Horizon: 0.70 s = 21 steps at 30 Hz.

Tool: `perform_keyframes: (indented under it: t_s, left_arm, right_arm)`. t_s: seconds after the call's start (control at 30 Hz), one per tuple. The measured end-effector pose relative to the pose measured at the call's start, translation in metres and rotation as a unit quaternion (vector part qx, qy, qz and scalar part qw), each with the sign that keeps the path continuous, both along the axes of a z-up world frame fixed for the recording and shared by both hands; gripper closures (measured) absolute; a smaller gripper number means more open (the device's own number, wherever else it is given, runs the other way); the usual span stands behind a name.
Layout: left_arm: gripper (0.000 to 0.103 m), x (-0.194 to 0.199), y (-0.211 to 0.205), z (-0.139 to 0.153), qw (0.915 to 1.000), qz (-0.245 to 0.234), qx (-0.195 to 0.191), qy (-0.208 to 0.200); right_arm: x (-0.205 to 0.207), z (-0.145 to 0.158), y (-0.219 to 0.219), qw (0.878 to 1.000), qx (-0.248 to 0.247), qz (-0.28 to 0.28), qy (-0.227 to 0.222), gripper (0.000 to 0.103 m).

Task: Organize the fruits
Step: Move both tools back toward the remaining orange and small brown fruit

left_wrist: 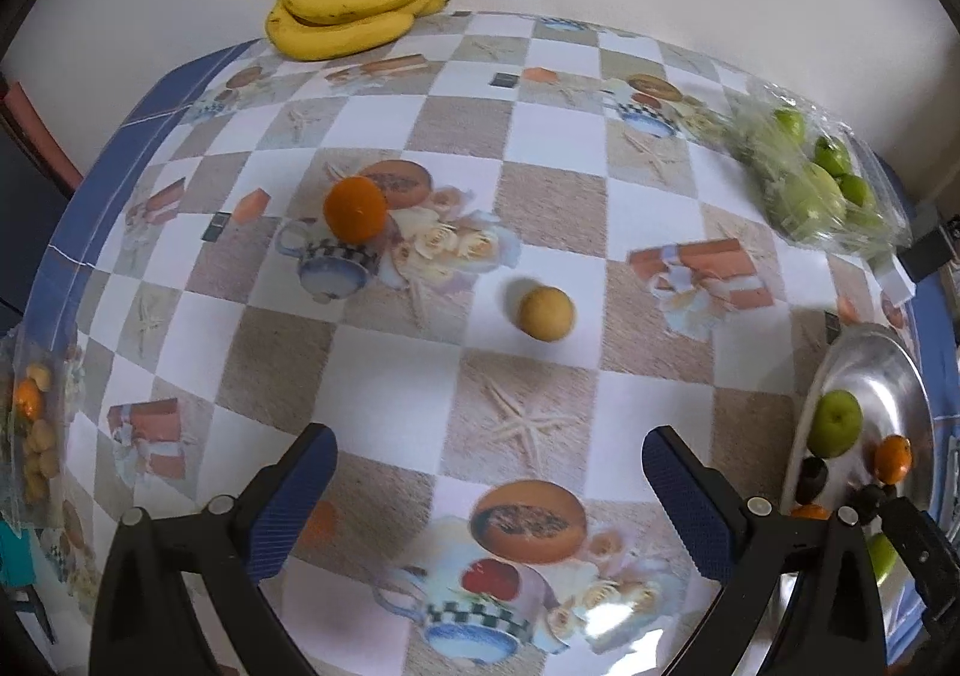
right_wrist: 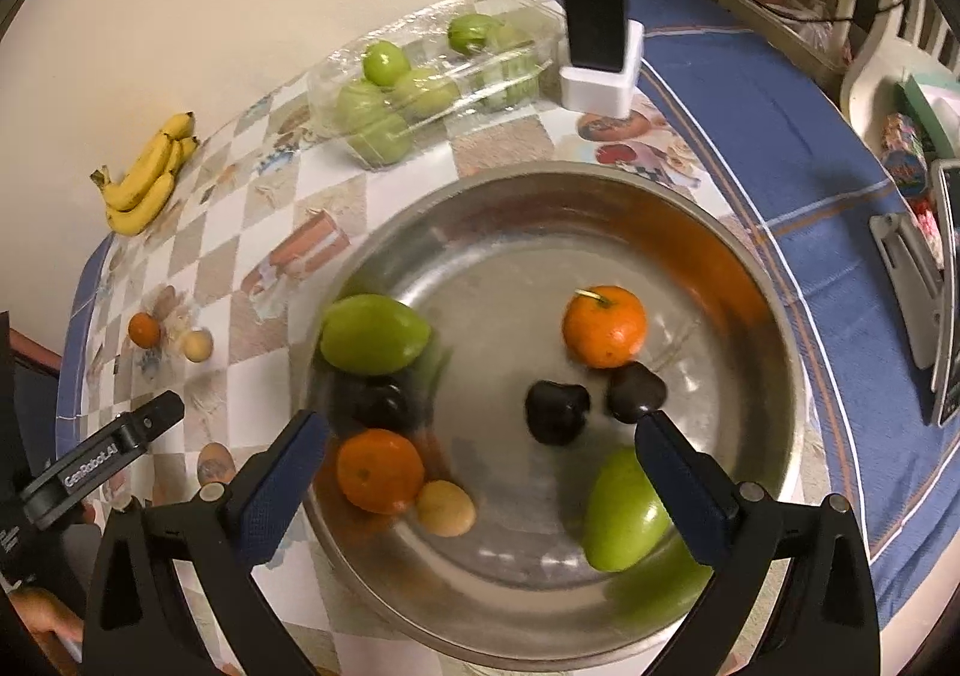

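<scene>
In the left wrist view the left claw point(left_wrist: 489, 472) hangs over the checked surface point(left_wrist: 384, 376), its fingers spread wide apart with nothing between them. Far off to its left, at the surface's edge, lies a clear bag of small fruit point(left_wrist: 33, 436). Ahead and a little left of the claw sits an orange point(left_wrist: 355, 209), and beyond that, against the wall, a bunch of bananas point(left_wrist: 348, 12). Straight ahead, nearer than the orange, rests a small yellow fruit point(left_wrist: 546, 313), apart from it. Ahead to the right is a clear pack of green fruit point(left_wrist: 804, 178). Just beside the claw's right finger is the metal bowl point(left_wrist: 888, 370).

In the right wrist view the right claw point(right_wrist: 480, 448) hovers over that bowl point(right_wrist: 600, 196), fingers also wide apart and empty. The other gripper's black body shows at its far left. Inside the bowl, near the left finger, lie a green fruit point(right_wrist: 372, 334), a dark fruit point(right_wrist: 378, 403) touching it, a second orange point(right_wrist: 379, 470) and a small yellow fruit point(right_wrist: 445, 508) touching that orange. Between the fingers sits a dark fruit point(right_wrist: 555, 412); ahead and right are another orange point(right_wrist: 605, 325) and one more dark fruit point(right_wrist: 635, 391) touching it. A green fruit point(right_wrist: 624, 514) lies partly behind the right finger. Beyond the bowl stands a black charger point(right_wrist: 594, 18) on a white block.
</scene>
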<state>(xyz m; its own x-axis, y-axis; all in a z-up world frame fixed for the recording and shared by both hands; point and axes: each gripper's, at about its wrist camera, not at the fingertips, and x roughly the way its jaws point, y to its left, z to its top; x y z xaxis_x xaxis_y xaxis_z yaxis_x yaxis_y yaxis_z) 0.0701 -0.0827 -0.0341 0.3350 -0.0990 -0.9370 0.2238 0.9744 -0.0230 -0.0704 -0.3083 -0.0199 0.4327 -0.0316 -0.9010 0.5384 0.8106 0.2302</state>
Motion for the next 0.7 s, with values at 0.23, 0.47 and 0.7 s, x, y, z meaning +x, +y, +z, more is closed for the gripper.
perform_keyframes:
  t_s: [0.23, 0.47, 0.7]
  left_arm:
    - [0.000, 0.022, 0.028, 0.008, 0.9993, 0.028, -0.008, -0.022]
    - [0.000, 0.041, 0.048, 0.020, 0.9986, 0.021, -0.026, -0.042]
    - [0.000, 0.063, 0.068, 0.014, 0.9983, 0.025, -0.043, -0.029]
  right_arm:
    - [0.020, 0.007, 0.017, 0.999, 0.004, 0.029, -0.024, 0.001]
    - [0.048, 0.016, 0.043, 0.996, -0.008, 0.076, -0.041, 0.001]
    - [0.079, 0.019, 0.071, 0.994, -0.013, 0.101, -0.050, 0.001]
